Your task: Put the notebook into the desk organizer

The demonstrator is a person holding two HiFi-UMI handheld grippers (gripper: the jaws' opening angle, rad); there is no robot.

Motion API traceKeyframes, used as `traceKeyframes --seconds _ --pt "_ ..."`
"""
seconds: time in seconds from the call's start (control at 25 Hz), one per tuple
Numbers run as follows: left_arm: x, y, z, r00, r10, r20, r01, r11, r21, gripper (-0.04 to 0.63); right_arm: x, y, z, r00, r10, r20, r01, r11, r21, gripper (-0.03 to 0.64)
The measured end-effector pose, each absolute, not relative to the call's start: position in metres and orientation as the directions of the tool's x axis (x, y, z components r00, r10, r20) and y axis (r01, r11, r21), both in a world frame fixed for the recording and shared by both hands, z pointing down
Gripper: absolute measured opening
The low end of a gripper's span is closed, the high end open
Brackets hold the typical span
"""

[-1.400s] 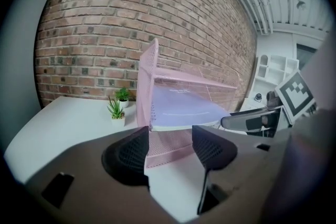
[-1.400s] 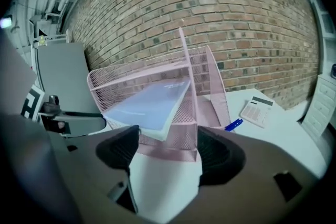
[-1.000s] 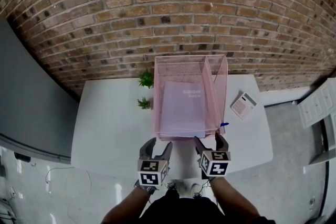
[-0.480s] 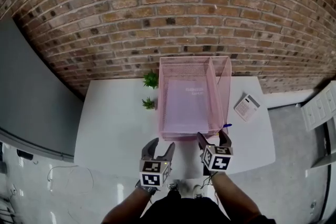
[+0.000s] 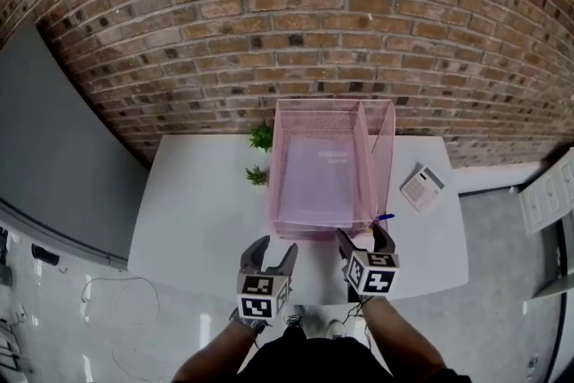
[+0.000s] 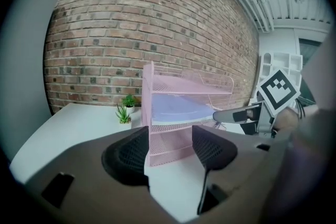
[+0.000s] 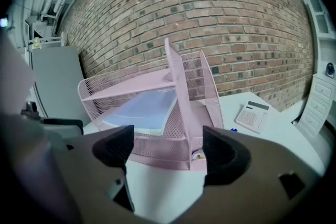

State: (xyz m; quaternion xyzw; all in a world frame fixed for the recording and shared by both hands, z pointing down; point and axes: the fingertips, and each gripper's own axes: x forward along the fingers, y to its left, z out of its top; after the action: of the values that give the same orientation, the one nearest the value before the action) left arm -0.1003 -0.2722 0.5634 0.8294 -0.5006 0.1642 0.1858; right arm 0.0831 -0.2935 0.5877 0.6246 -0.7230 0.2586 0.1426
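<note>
We hold our right gripper [image 5: 361,234] with jaws spread wide and nothing between them, just in front of the desk organizer [image 5: 382,148]; our left gripper [image 5: 272,248] is likewise released and empty there. The notebook [image 5: 316,179] lies flat on the organizer's middle shelf. A careless forward swing could, we judge, knock the light mesh frame and shift the notebook
</note>
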Motion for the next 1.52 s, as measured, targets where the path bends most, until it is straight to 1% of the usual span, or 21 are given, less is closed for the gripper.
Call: traceKeyframes --seconds 0.32,0.44,0.56,0.6,0.64,0.68,0.72,0.76,0.84,1.04,1.28,1.52 --pt "-0.087 -0.237 0.541 0.372 -0.818 0.438 -0.926 -0.356 0.121 0.258 0.090 -0.270 0.564 -0.289 -0.823 0.490 -0.956 0.215 -0.202 0.404" --pt "-0.079 -0.215 0.532 0.345 -0.835 0.429 -0.938 -0.327 0.118 0.255 0.091 -0.255 0.551 -0.348 -0.812 0.469 -0.937 0.282 -0.207 0.355" --pt "-0.073 -0.190 0.528 0.311 -0.847 0.431 -0.950 -0.288 0.120 0.235 0.089 -0.236 0.535 -0.422 -0.798 0.431 -0.907 0.376 -0.190 0.225" --pt "-0.072 -0.181 0.527 0.298 -0.850 0.434 -0.954 -0.275 0.118 0.223 0.087 -0.230 0.530 -0.450 -0.791 0.414 -0.893 0.412 -0.182 0.172" --pt "-0.071 -0.172 0.527 0.284 -0.853 0.437 -0.959 -0.262 0.113 0.202 0.084 -0.223 0.526 -0.480 -0.782 0.398 -0.876 0.450 -0.174 0.110" --pt "-0.071 -0.162 0.527 0.269 -0.857 0.440 -0.963 -0.247 0.107 0.179 0.081 -0.216 0.523 -0.513 -0.768 0.383 -0.856 0.488 -0.169 0.029" --pt "-0.072 -0.153 0.527 0.252 -0.862 0.439 -0.968 -0.231 0.102 0.159 0.076 -0.208 0.521 -0.547 -0.751 0.369 -0.834 0.526 -0.166 0.003" --pt "-0.074 -0.144 0.525 0.235 -0.869 0.436 -0.972 -0.212 0.101 0.136 0.071 -0.201 0.518 -0.581 -0.732 0.355 -0.810 0.562 -0.166 0.003" --pt "-0.082 -0.128 0.521 0.197 -0.882 0.428 -0.980 -0.168 0.104 0.116 0.059 -0.187 0.515 -0.639 -0.693 0.333 -0.764 0.621 -0.174 0.003" --pt "-0.106 -0.091 0.513 0.133 -0.898 0.419 -0.990 -0.097 0.106 0.009 0.019 -0.150 0.513 -0.752 -0.584 0.306 -0.653 0.724 -0.223 0.003" --pt "-0.139 -0.047 0.497 0.131 -0.908 0.398 -0.991 -0.105 0.085 0.006 -0.035 -0.104 0.499 -0.824 -0.503 0.261 -0.562 0.786 -0.259 0.003" --pt "-0.181 -0.003 0.484 0.178 -0.916 0.358 -0.984 -0.162 0.074 0.006 -0.079 -0.055 0.483 -0.815 -0.525 0.243 -0.576 0.780 -0.246 0.003"
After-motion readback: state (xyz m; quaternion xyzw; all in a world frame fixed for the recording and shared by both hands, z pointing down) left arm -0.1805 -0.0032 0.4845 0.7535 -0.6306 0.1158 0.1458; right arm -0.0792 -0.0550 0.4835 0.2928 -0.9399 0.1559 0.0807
